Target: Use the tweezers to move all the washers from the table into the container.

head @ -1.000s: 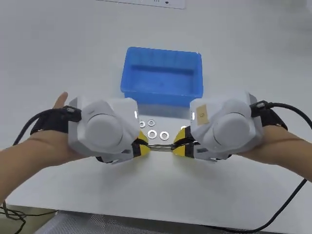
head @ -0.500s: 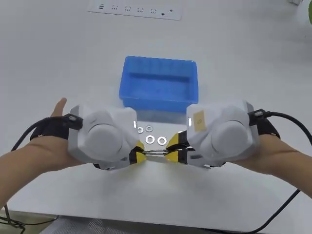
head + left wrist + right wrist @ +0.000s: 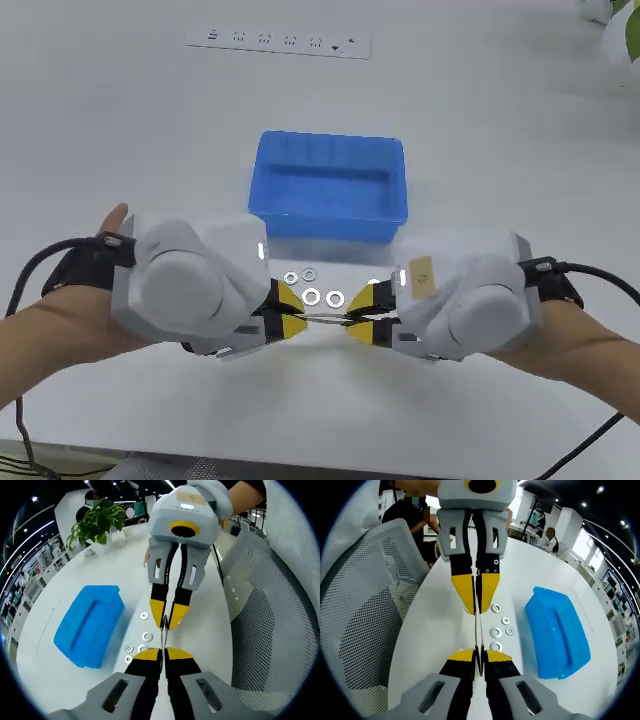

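A thin pair of metal tweezers [image 3: 322, 319] is held level between my two grippers, just above the white table. My left gripper [image 3: 289, 312] is shut on one end [image 3: 162, 636], and my right gripper [image 3: 362, 316] is shut on the other [image 3: 478, 630]. The yellow tips face each other. Several steel washers [image 3: 311, 297] lie flat on the table just beyond the tweezers, also seen as washers [image 3: 147, 637] and washers [image 3: 495, 632]. Behind them stands the blue container [image 3: 330, 187], with nothing visible inside; it appears again as the container [image 3: 89, 625] and the container [image 3: 559, 630].
A white power strip [image 3: 278, 42] lies at the far edge of the table. The table's front edge [image 3: 300, 450] runs close below the grippers. A grey mesh chair [image 3: 365, 625] stands beside the table, and a potted plant [image 3: 97, 522] stands at its far end.
The head camera has tilted, bringing the power strip into the picture. Both grippers stay shut on the tweezers in front of the washers, with no clear move.
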Tool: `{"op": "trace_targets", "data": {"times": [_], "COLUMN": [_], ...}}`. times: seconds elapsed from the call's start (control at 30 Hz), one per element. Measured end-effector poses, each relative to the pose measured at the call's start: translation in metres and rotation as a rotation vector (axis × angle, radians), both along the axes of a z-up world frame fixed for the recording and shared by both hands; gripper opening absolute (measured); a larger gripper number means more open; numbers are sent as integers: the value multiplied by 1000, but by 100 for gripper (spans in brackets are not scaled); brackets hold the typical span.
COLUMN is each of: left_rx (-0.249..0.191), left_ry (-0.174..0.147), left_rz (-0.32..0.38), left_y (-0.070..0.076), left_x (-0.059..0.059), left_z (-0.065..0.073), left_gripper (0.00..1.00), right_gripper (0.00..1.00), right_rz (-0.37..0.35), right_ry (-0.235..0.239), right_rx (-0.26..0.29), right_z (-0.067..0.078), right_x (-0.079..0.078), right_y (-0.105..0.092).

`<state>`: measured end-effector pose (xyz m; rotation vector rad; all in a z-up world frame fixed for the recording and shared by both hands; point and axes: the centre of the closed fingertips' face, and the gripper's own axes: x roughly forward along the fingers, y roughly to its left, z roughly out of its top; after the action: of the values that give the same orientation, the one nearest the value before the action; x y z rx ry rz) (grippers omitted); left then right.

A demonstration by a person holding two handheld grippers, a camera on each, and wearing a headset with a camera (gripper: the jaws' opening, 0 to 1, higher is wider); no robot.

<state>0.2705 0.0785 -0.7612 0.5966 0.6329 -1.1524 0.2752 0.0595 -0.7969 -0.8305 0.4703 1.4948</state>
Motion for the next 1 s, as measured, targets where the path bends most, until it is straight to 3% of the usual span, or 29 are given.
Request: {"op": "trace_targets", "data": {"times": [0.13,0.2,0.27,0.3,0.67,0.8,1.0], "left_rx": [-18,-29,-47,-42,-71,-79,-94], "left_ry": [-17,-25,-11,-30,-41,-59,-49], "left_rz": [-18,-18,-12,-13,3,-3,5], "left_y": [-8,-12,-15,-14,-23,-26,-28], "left_x": [1,2,2,5,12,12,13], "left_z": [17,22,23,22,24,25,26], "left_gripper": [6,6,5,5,6,6,8], "right_gripper": [7,7,7,7,7,7,7], "right_rz": [-9,-43,-56,-63,-78,-80,-85], "right_ry": [-11,16,24,25,59,67,72], "right_rx": [71,122,142,145,190,202,210], "right_z": [7,10,10,10,11,12,12], "right_x": [0,2,2,4,6,6,6], "right_y": [4,6,6,5,1,1,1]}}
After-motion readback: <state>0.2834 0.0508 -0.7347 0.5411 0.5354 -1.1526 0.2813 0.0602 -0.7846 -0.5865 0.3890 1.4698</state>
